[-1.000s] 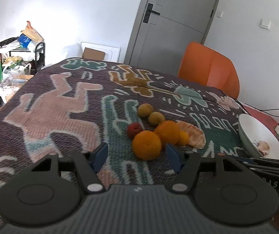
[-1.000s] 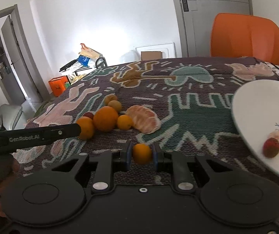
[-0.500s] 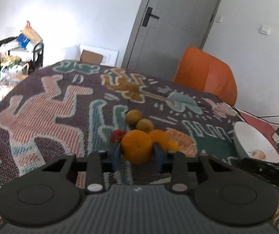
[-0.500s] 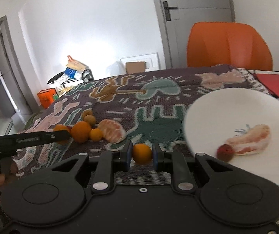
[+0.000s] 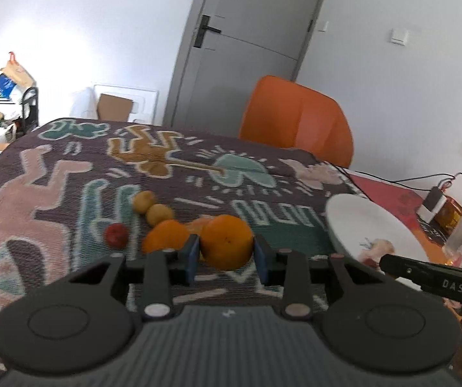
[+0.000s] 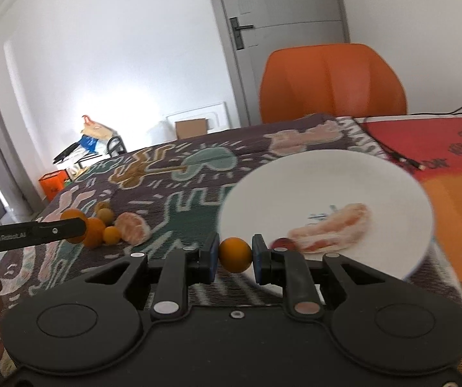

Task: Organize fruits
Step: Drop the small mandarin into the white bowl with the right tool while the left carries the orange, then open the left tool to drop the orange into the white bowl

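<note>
A tabletop (image 5: 53,174) covered by a patterned woven cloth. On it lie two small yellow fruits (image 5: 153,208), a red fruit (image 5: 116,234), an orange (image 5: 165,240), peeled citrus (image 6: 133,227) and a white plate (image 6: 321,177).

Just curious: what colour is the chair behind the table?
Orange; the chair shows best in the right wrist view.

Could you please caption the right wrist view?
Right gripper carries a small orange fruit toward the white plate.
</note>
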Demonstrator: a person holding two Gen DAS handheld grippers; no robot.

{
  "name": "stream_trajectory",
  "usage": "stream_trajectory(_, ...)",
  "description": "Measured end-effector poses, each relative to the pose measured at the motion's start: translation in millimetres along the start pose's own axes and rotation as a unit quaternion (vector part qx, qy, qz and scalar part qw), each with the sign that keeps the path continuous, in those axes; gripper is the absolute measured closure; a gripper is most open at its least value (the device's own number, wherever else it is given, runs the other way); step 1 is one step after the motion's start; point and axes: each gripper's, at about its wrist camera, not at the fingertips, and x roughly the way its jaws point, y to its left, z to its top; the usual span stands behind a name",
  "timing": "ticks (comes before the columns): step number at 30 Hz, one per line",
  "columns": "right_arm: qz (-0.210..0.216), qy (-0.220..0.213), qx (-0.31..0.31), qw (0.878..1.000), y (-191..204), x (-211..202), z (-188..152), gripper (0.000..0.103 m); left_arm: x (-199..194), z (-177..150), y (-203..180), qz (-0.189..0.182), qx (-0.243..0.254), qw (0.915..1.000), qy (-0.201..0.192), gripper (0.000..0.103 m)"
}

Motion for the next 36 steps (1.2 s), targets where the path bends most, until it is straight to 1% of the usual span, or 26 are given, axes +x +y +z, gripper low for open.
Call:
stream_trajectory(7,-0.024,-0.008,0.009,1.0,-24,-9,-2,0.083,6,-1,-28,-0.018,0.017,0.9997,-0.001,0.069)
stream_trajectory(19,-0.06,-0.019,0.027,0.998,-64,-11,-6,0.082,28,-3,-74,-0.045,0.054,0.9974,0.014,0.069)
stream_trajectory(21,-0.074,-0.029,0.025,0.997,-67,-14,-6,0.072,32,-3,-83,-0.05,0.06,0.9968,0.016,0.069)
stream_trajectory(22,-0.08,-0.036,0.016,0.996,-67,-16,-5,0.071,34,-2,-87,-0.052,0.063,0.9965,0.016,0.069)
stream_trajectory(24,-0.077,-0.045,0.009,0.996,-68,-20,-5,0.065,37,-3,-95,-0.057,0.069,0.9958,0.017,0.069)
stream_trajectory(25,-0.073,-0.046,0.013,0.996,-69,-22,-6,0.065,40,-3,-100,-0.06,0.072,0.9954,0.019,0.069)
stream_trajectory(35,-0.053,-0.045,0.037,0.997,-77,-32,-14,0.065,63,-4,-132,-0.077,0.093,0.9922,0.032,0.069)
stream_trajectory(36,-0.052,-0.046,0.039,0.997,-78,-33,-14,0.065,62,-3,-132,-0.079,0.091,0.9923,0.028,0.066)
